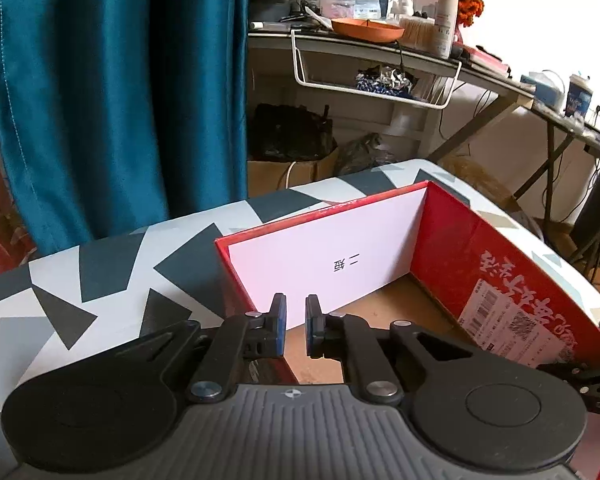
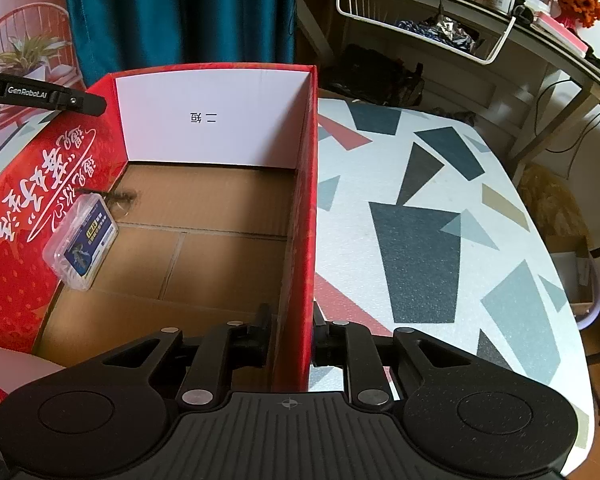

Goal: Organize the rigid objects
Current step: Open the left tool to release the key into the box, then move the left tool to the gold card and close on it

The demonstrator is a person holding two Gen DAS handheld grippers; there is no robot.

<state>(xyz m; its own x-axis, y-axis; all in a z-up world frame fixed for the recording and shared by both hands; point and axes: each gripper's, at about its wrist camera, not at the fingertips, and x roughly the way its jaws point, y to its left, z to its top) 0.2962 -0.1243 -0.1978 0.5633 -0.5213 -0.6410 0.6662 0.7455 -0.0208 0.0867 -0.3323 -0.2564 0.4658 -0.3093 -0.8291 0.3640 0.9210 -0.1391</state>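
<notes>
A red cardboard box with a brown floor and a white end panel stands on the patterned table; it also shows in the right wrist view. A small clear plastic case with a blue label leans against the box's left inner wall. My right gripper is shut on the box's right wall, one finger inside and one outside. My left gripper is over the box's left wall with a narrow gap between its blue pads and nothing between them. Part of it shows in the right wrist view.
The table has a white top with grey, red and tan shapes. A blue curtain hangs behind. A cluttered desk with an orange dish, a wire basket and flowers stands beyond. Cardboard boxes sit on the floor.
</notes>
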